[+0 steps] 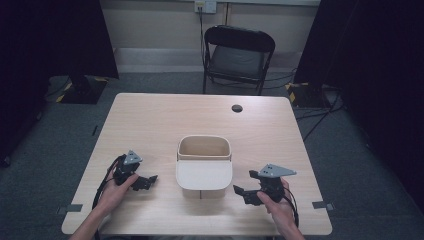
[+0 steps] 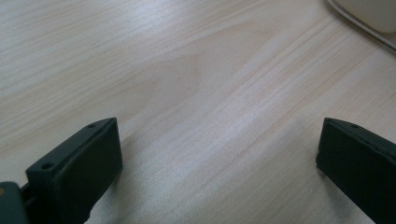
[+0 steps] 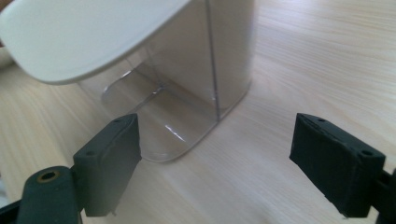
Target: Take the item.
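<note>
A beige tub [image 1: 180,148] stands open at the middle of the table, its pale lid [image 1: 204,175] lying forward towards me. In the right gripper view the tub's translucent wall [image 3: 233,56] rises just ahead, with the lid [image 3: 84,37] overhanging at upper left. My left gripper [image 1: 148,181] rests low on the table to the left of the tub, jaws wide apart, nothing between them [image 2: 217,154]. My right gripper [image 1: 243,194] sits to the right of the tub, pointing at it, open and empty [image 3: 215,158]. A corner of the tub [image 2: 373,14] shows in the left gripper view.
The wooden table [image 1: 160,120] has a round cable hole [image 1: 237,108] at the back. A black folding chair [image 1: 239,55] stands behind the table. Dark stands and curtains flank both sides, with cables on the grey floor.
</note>
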Demonstrator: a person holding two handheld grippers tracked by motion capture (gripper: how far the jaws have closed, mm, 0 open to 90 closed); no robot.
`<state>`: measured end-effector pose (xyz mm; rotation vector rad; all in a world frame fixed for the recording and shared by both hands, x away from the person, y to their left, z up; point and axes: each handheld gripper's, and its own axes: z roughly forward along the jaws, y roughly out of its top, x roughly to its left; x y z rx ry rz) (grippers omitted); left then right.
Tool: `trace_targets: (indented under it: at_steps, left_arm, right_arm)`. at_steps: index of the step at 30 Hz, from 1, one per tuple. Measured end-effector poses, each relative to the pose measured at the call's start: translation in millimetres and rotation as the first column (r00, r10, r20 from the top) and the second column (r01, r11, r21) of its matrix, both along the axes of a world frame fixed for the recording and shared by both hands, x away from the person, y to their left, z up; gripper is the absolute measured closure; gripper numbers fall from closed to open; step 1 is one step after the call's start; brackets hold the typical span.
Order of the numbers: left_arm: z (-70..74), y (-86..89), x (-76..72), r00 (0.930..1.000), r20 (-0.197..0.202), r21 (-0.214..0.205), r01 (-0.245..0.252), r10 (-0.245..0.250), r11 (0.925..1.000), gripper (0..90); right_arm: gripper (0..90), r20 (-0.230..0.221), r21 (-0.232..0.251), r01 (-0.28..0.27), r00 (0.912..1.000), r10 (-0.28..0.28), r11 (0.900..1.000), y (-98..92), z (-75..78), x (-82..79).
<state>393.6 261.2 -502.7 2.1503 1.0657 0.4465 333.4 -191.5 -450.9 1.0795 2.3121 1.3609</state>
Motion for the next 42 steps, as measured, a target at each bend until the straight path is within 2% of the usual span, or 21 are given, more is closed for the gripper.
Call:
trace_targets:
  at_steps: [11,12,13,18,27,42]
  left_arm:
    - [0.1,0.2,0.1,1.0,0.0,0.004,0.003,-0.003,1.0,0.0]
    - [0.1,0.2,0.1,1.0,0.0,0.004,0.003,-0.003,1.0,0.0]
    - [0.0,0.0,0.0,1.0,0.0,0.0,0.0,0.0,1.0,0.0]
    - [0.1,0.1,0.0,1.0,0.0,0.002,0.001,-0.001,1.0,0.0]
    - [0.2,0.3,0.1,1.0,0.0,0.005,0.004,-0.004,1.0,0.0]
    - [0.1,0.1,0.1,1.0,0.0,0.003,0.002,-0.002,1.0,0.0]
  right_arm:
    - [18.5,0.017,0.019,-0.073,0.9972,0.073,0.9972,17.2,2.0,-7.7]
    - [18.5,0.017,0.019,-0.073,0.9972,0.073,0.9972,17.2,2.0,-7.7]
    - [23.5,0.018,0.022,-0.077,0.9969,0.077,0.9968,19.5,1.9,-7.6]
    - [23.8,0.007,0.026,-0.095,0.9955,0.094,0.9952,23.2,1.0,-5.5]
    - [25.5,0.013,0.034,-0.135,0.9908,0.135,0.9902,31.7,0.8,-3.6]
    - [27.1,0.027,0.059,-0.147,0.989,0.145,0.9875,35.2,5.4,-1.9]
